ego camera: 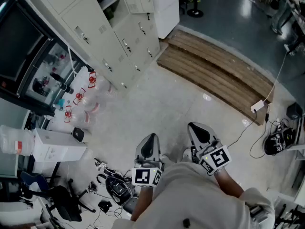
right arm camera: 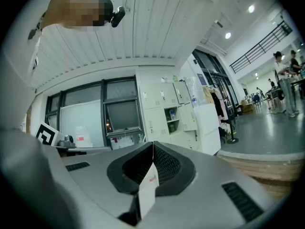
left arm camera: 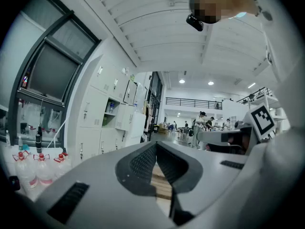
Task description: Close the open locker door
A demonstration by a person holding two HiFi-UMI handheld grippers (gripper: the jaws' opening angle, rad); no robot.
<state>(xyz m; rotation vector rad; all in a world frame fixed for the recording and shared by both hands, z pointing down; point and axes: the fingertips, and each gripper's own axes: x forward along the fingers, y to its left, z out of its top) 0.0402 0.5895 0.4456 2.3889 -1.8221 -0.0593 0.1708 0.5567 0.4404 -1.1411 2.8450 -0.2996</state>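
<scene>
Room: pale glossy floor (ego camera: 162, 104), wooden slatted platform (ego camera: 214, 73) ahead of me.
Cream metal lockers (ego camera: 100, 37): open compartment (ego camera: 108, 1), bottle (left arm camera: 110, 108) inside.
Left gripper (left arm camera: 156, 144), right gripper (right arm camera: 152, 144): jaws closed, empty.

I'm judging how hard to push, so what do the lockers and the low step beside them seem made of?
Lockers: probably painted sheet metal, matte pale beige; flat thin doors with small handles suggest it. Low step: apparently wood, dull brown; long parallel planks with visible seams.
</scene>
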